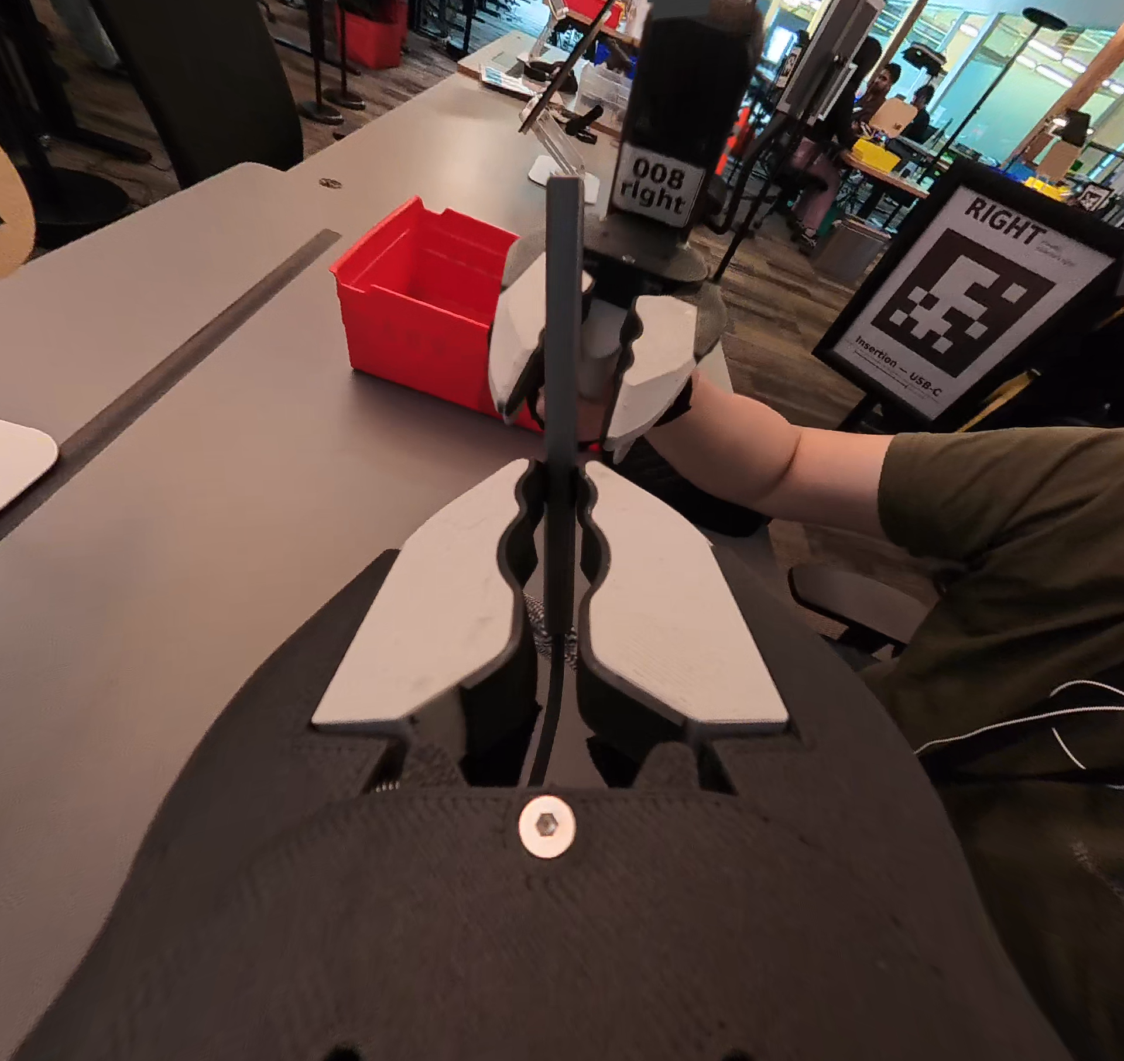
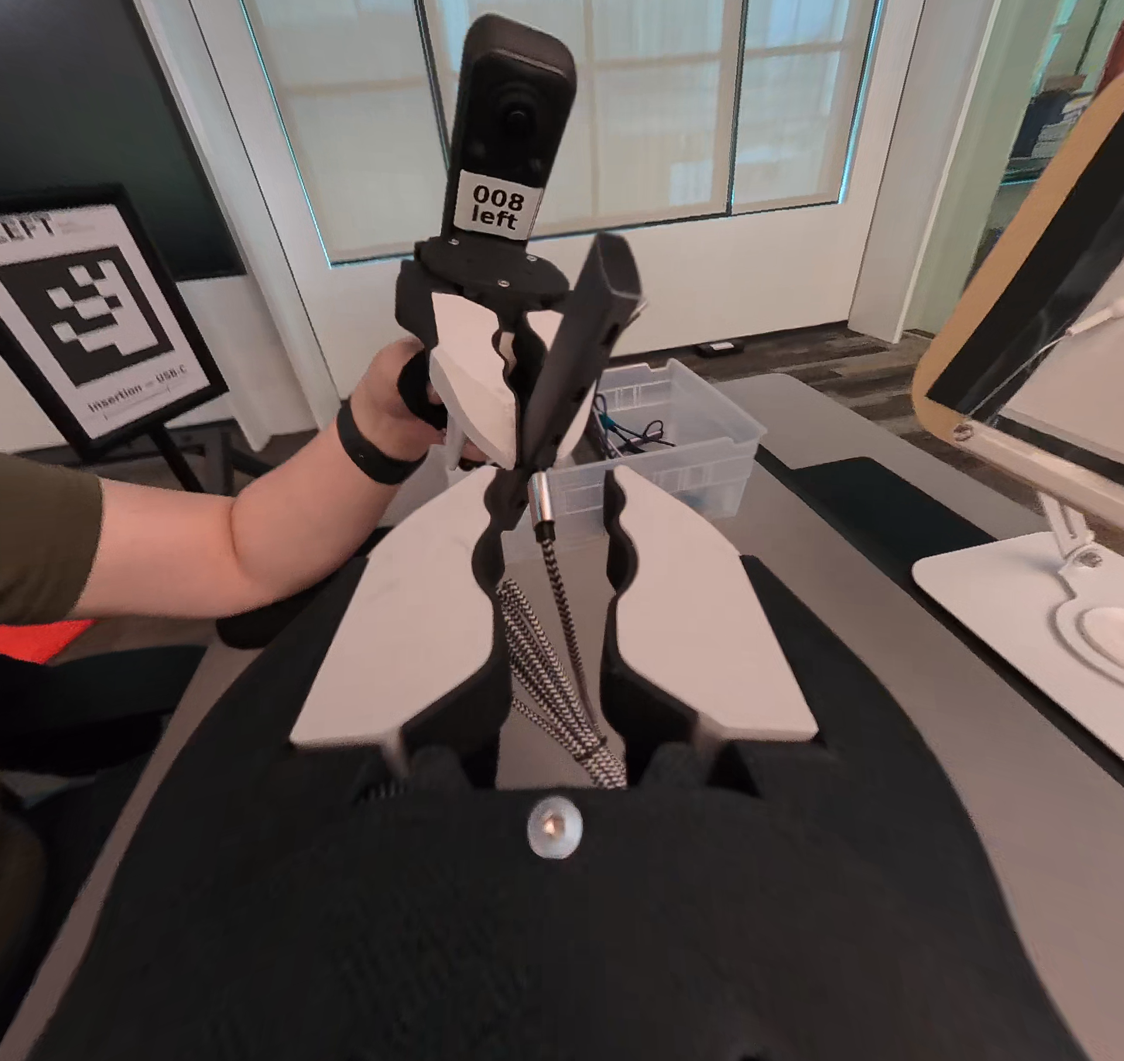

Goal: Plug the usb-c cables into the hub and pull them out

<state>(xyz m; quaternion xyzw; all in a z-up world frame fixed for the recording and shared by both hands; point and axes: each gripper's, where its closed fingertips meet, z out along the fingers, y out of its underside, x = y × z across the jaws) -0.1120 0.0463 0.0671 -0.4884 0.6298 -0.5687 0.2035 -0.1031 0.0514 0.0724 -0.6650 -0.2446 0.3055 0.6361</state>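
The left gripper (image 1: 552,478) is clamped on the dark grey hub (image 1: 562,326), which stands edge-on between its fingertips and rises above them; a thin black lead (image 1: 547,722) trails back from the hub's lower end. The right gripper (image 2: 555,487) faces it with fingers spread wide, gripping nothing. A silver plug (image 2: 539,503) on a braided black-and-white cable (image 2: 562,655) hangs in the gap between them, at the hub's lower edge (whether seated I cannot tell). A red bin (image 1: 419,308) sits on the grey table (image 1: 182,484).
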